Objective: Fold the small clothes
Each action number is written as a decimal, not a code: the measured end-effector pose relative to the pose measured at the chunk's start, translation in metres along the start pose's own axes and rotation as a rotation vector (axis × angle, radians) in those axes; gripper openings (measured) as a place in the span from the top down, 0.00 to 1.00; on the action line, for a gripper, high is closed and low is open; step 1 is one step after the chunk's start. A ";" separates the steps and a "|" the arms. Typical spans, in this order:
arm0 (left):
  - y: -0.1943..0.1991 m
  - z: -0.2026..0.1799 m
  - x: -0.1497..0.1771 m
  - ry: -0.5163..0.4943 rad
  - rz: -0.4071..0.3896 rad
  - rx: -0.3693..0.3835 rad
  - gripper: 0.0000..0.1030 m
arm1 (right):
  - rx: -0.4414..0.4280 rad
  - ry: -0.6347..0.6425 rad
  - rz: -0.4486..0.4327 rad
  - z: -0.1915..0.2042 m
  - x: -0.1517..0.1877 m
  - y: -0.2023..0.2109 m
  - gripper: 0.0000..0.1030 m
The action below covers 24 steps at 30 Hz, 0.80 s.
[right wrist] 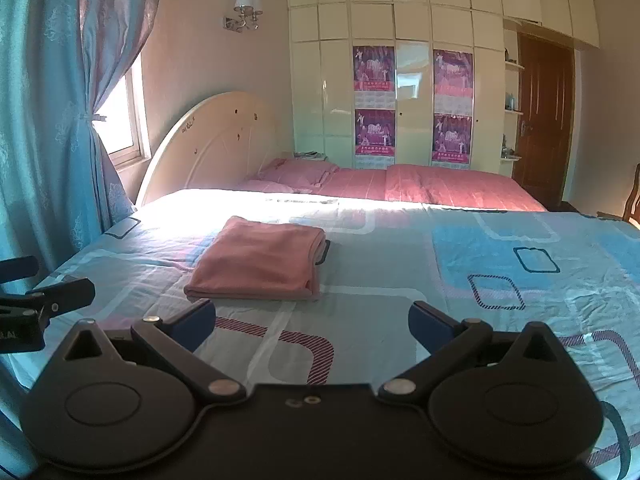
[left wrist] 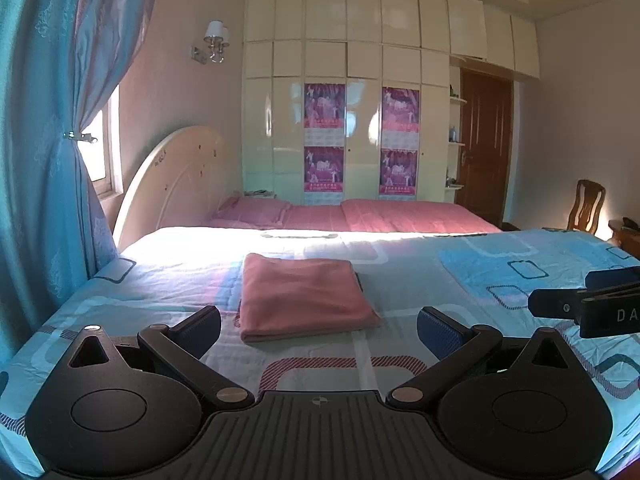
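I am holding my left gripper low over the bed, its 2 blue-padded fingers spread wide with nothing between them, and my right gripper is sitting the same way, wide apart and empty. In the left wrist view the tip of the right gripper is poking in at the right edge, and in the right wrist view the left one is showing at the left edge, so the 2 are hanging side by side and apart. Under both, the blue patterned bedsheet is lying flat, with pink-striped and dark outlined rounded squares printed on it. Just beyond my fingertips the pink cloth is resting on the sheet as a folded rectangle, its layered edges showing on the near and right sides; neither gripper is touching it. Past it a bright band of sunlight is falling across the sheet. Further back a second bed with pink bedding is lying against a cream headboard. At the left a blue curtain is hanging tied back beside a window. Behind everything a cream wardrobe is carrying 4 purple posters, with a brown door to its right.
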<state>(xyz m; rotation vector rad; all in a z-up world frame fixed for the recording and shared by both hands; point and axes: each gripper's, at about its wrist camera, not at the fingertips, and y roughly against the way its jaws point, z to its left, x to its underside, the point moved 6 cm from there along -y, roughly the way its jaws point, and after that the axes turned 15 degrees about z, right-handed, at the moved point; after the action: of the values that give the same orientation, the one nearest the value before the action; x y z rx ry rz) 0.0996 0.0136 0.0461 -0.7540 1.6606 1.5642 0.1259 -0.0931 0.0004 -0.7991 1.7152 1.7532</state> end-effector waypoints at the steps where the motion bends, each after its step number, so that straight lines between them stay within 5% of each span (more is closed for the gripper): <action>1: 0.001 0.000 0.000 0.000 -0.001 0.000 0.00 | 0.001 0.001 -0.002 0.000 0.000 0.001 0.01; 24: 0.003 -0.002 -0.004 0.001 -0.013 -0.002 0.00 | 0.005 0.003 -0.018 -0.005 -0.001 0.008 0.01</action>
<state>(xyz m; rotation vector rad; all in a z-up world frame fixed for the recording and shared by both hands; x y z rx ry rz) 0.0989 0.0116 0.0510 -0.7655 1.6523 1.5570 0.1203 -0.0986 0.0062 -0.8129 1.7089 1.7363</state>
